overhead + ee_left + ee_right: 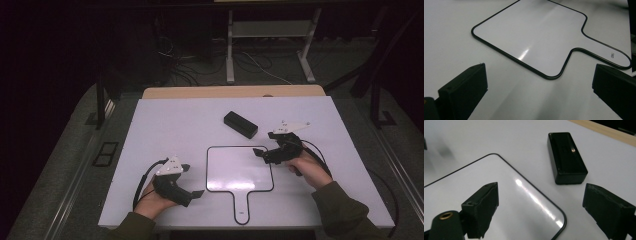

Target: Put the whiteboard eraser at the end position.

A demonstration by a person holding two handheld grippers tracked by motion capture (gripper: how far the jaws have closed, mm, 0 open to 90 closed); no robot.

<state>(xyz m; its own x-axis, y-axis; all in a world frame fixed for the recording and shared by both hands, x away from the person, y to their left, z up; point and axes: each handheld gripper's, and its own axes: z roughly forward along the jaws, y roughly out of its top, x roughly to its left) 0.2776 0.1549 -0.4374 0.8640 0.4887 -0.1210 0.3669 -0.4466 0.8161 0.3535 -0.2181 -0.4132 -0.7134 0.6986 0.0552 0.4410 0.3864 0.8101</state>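
Observation:
A small white paddle-shaped board (240,170) with a black rim lies flat at the table's middle, its handle toward the near edge. A black rectangular block (240,124) lies just beyond the board's far right corner. My left gripper (192,180) rests at the board's left side, open, with nothing between its jaws. In the left gripper view the board (531,32) lies ahead of the open left gripper (540,75). My right gripper (265,144) hovers over the board's far right corner, open and empty. The right gripper view has the board's corner (461,185) and the block (566,155) ahead of the right gripper (542,192).
The white tabletop (175,125) has a wooden strip (232,92) along its far edge. Beyond it, on the dark floor, stand the white legs of another desk (230,50) with loose cables around them.

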